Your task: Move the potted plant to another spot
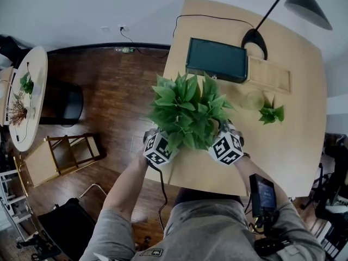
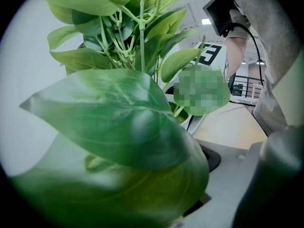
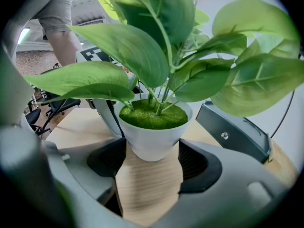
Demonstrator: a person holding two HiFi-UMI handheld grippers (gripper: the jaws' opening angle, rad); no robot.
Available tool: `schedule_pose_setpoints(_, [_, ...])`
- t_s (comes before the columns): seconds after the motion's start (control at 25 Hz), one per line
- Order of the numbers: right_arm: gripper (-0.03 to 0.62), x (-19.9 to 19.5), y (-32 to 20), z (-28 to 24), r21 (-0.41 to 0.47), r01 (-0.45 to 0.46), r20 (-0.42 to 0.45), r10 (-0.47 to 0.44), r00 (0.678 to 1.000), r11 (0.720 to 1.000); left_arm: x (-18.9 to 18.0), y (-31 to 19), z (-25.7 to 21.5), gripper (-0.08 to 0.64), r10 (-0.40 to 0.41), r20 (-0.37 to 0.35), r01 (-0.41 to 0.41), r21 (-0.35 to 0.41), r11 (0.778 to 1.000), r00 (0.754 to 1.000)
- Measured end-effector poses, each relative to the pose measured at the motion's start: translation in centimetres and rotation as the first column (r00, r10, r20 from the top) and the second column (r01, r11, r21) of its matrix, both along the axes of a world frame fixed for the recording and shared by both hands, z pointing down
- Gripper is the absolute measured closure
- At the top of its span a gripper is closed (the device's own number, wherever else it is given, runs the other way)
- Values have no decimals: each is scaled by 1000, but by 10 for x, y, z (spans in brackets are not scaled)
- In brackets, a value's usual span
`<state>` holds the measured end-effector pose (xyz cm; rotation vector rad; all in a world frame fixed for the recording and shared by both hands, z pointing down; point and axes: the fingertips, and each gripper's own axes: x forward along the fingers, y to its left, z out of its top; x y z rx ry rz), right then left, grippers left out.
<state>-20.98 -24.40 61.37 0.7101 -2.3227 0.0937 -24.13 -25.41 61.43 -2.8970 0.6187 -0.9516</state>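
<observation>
Right gripper (image 3: 152, 151) pinches the pot (image 3: 154, 132) — leaves (image 2: 114, 122) hide whether the left gripper (image 1: 162, 144) does too; lower both evenly, base flat on the table (image 1: 283, 145) before release.

Pot (image 3: 152, 137) smooth, semi-gloss; leaves (image 1: 187, 110) waxy sheen; table (image 1: 296, 135) matt pale wood; floor (image 1: 117, 99) dark glossy wood.

I wear a grey short-sleeved T-shirt (image 1: 217, 230) with a small dark patch (image 1: 152, 252). A black screen unit (image 1: 263, 194) is strapped to my forearm, and a black cable (image 1: 161, 192) hangs nearby. My right hand-held gripper (image 3: 151, 161) is grey with black ribbed pads (image 3: 195, 163) and a white cube (image 1: 227, 147) bearing black square markers.
</observation>
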Motion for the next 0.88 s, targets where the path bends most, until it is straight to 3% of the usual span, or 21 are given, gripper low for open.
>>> schedule_pose_setpoints(0.88, [236, -3, 1, 7, -30, 4, 2, -4, 1000, 1000, -5, 3, 2, 196, -12, -7, 12, 3, 1000, 1000])
